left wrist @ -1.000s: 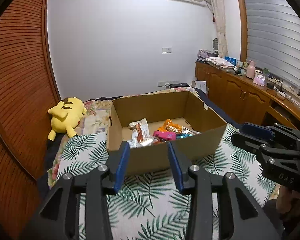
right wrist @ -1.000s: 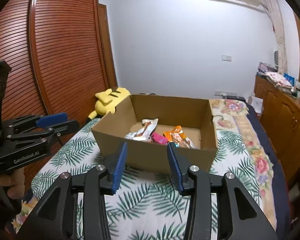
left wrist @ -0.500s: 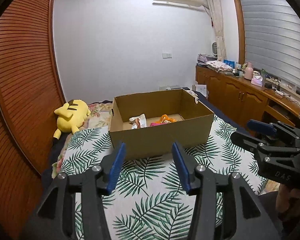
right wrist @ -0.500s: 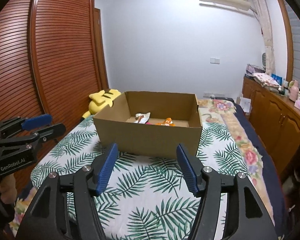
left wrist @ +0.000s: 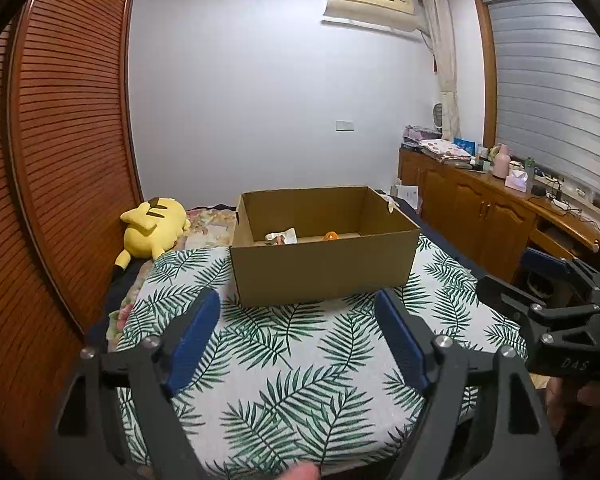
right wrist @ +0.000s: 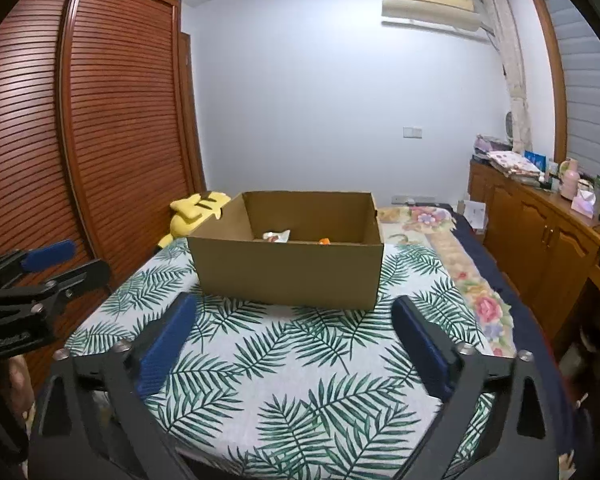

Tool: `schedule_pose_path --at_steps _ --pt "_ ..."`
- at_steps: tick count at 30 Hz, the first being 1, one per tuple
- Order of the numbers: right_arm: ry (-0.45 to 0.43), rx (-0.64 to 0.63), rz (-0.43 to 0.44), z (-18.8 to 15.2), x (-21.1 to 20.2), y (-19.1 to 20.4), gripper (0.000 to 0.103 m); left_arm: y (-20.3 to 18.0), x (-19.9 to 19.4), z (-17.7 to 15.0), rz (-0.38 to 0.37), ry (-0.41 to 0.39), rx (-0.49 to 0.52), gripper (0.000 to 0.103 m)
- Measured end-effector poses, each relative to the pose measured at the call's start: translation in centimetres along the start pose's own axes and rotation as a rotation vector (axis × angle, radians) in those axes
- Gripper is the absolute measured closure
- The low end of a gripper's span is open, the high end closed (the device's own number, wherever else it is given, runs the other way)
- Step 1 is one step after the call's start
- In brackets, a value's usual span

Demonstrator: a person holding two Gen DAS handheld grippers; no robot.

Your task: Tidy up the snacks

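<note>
I see the cardboard box (left wrist: 324, 258) on the bed (left wrist: 300, 360), holding a white snack packet (left wrist: 282, 236) and an orange one (left wrist: 331, 236). My left gripper (left wrist: 298, 334) and right gripper (right wrist: 296, 340) hover before the box, fingers spread wide, gripping nothing.

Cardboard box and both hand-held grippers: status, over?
Left hand-held gripper open, empty. Right hand-held gripper open, empty. Open brown cardboard box on leaf-print bedspread, snack packets inside. Nothing in the way.
</note>
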State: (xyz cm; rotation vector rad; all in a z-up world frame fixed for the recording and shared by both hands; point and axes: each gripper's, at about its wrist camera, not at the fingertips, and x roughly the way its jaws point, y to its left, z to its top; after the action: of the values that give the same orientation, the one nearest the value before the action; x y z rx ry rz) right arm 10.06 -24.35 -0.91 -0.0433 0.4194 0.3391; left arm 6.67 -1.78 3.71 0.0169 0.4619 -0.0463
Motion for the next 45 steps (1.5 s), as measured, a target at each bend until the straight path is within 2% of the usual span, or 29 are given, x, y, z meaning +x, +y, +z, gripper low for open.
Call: schedule_pose_path --at_steps 2,4,10,15,28,45 --pt "0.002 0.000 -0.004 -0.2 -0.3 0.1 0.000 -0.1 -0.4 -0.3 0.013 -0.003 0.000 0.021" --pt "0.002 -0.007 -0.014 -0.3 -0.4 0.2 0.000 -0.2 -0.8 -0.4 0.017 -0.006 0.000 0.011" --pt "-0.018 -0.008 -0.040 -0.4 -1.3 0.4 0.000 -0.3 -1.7 -0.9 0.021 -0.028 -0.007 0.004" --pt "-0.017 0.006 -0.051 -0.9 -1.6 0.2 0.000 -0.7 -1.9 -1.0 0.043 -0.025 0.000 0.004" --pt "-0.040 0.007 -0.094 -1.7 -3.5 0.1 0.000 -0.3 -2.0 -2.5 0.043 -0.019 -0.004 0.004" --pt "-0.039 0.010 -0.100 -1.8 -3.8 0.0 0.000 -0.2 -2.1 -2.8 0.049 -0.017 -0.008 0.004"
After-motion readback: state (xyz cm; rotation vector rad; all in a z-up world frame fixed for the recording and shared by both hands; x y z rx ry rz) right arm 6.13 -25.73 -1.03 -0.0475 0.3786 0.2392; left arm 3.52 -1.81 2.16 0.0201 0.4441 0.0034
